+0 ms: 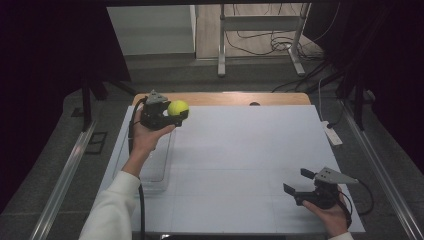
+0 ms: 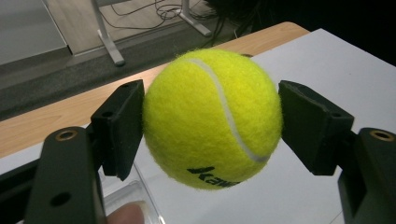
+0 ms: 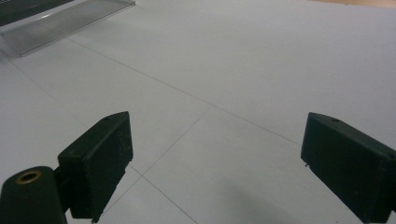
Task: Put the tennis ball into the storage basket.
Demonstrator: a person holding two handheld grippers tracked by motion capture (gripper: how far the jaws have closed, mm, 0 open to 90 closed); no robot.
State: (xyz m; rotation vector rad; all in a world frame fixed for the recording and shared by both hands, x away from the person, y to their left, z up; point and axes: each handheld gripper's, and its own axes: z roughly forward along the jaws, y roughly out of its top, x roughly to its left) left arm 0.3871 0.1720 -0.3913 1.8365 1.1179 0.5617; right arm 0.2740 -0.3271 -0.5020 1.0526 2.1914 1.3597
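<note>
Yellow tennis ball [image 2: 212, 119], logo cut off, clamped

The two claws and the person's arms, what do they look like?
Both claws, left claw and right claw, are black with blocky rectangular pads and brass-coloured screw holes. Each carries a grey three-cornered plate on top and trails a black cable. The left arm wears a white sleeve.

White sleeve [image 1: 112, 205], black tool [image 1: 298, 186] with brass-looking screws, trailing cable

Showing black printed lettering, partly cut off and reading roughly "Kawa", low on the fuzzy yellow-green tennis ball [image 2: 212, 116].
</note>
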